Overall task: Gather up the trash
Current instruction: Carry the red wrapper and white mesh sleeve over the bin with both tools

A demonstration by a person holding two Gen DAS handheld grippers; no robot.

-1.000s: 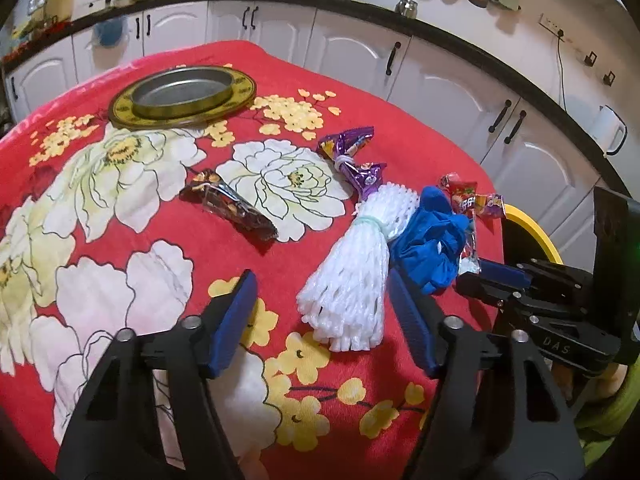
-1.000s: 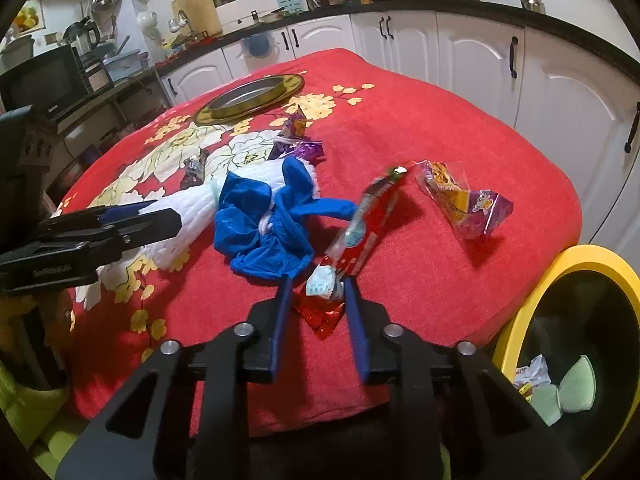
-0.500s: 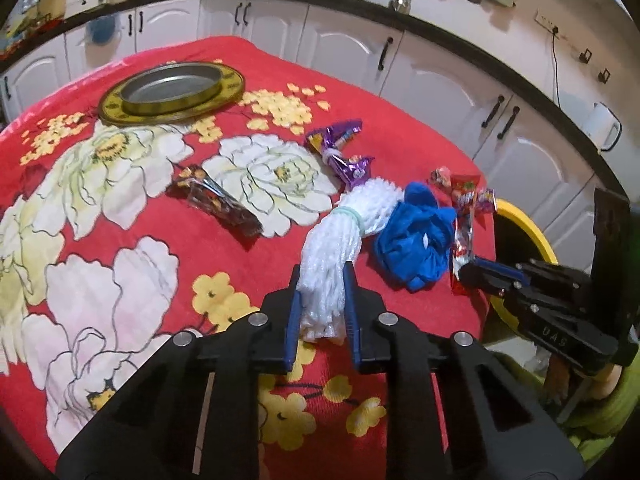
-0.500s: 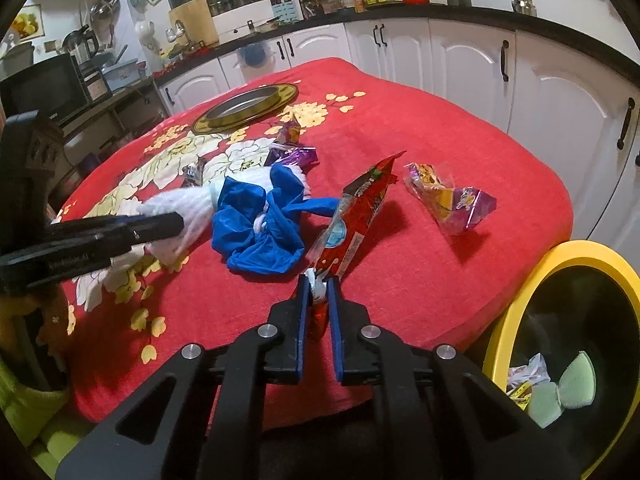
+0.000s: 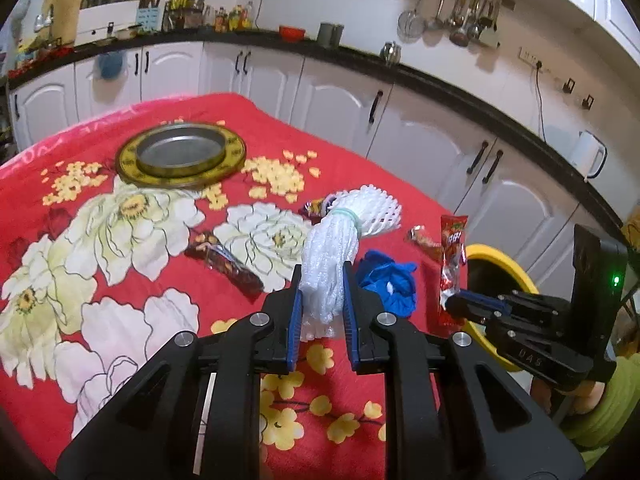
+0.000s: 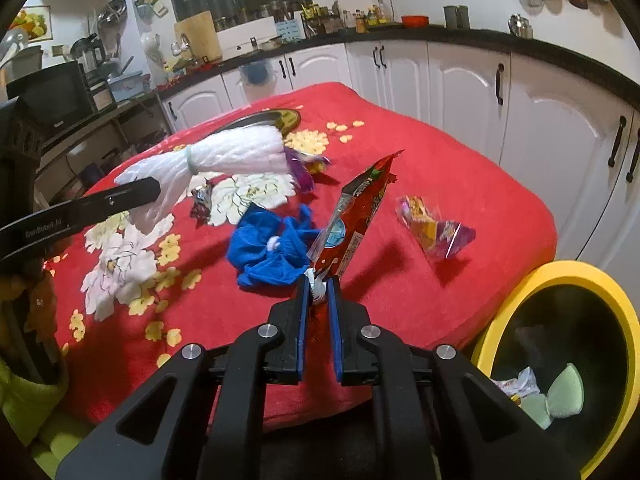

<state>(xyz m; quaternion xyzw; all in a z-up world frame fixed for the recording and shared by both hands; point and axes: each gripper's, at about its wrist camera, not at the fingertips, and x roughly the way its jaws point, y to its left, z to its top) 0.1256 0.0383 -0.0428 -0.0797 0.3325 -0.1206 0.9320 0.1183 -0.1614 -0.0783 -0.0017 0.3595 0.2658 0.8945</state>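
My left gripper (image 5: 322,280) is shut on a white foam fruit net (image 5: 340,236) and holds it lifted above the red flowered tablecloth (image 5: 120,320); the net also shows in the right wrist view (image 6: 236,156). My right gripper (image 6: 318,292) is shut on the bottom end of a red snack wrapper (image 6: 356,216), which stands up off the cloth; it shows in the left wrist view too (image 5: 452,264). A crumpled blue glove (image 6: 272,248) lies on the cloth between both grippers. A yellow-rimmed trash bin (image 6: 580,280) stands beside the table at the right.
A clear candy bag (image 6: 432,224) lies right of the red wrapper. A dark wrapper (image 5: 228,264) and purple wrappers (image 6: 300,168) lie on the cloth. A round metal tray (image 5: 180,152) sits at the far side. White cabinets (image 5: 400,120) ring the table.
My left gripper closed on the foam net and raised it off the cloth. My right gripper closed on the red wrapper and lifted it upright.
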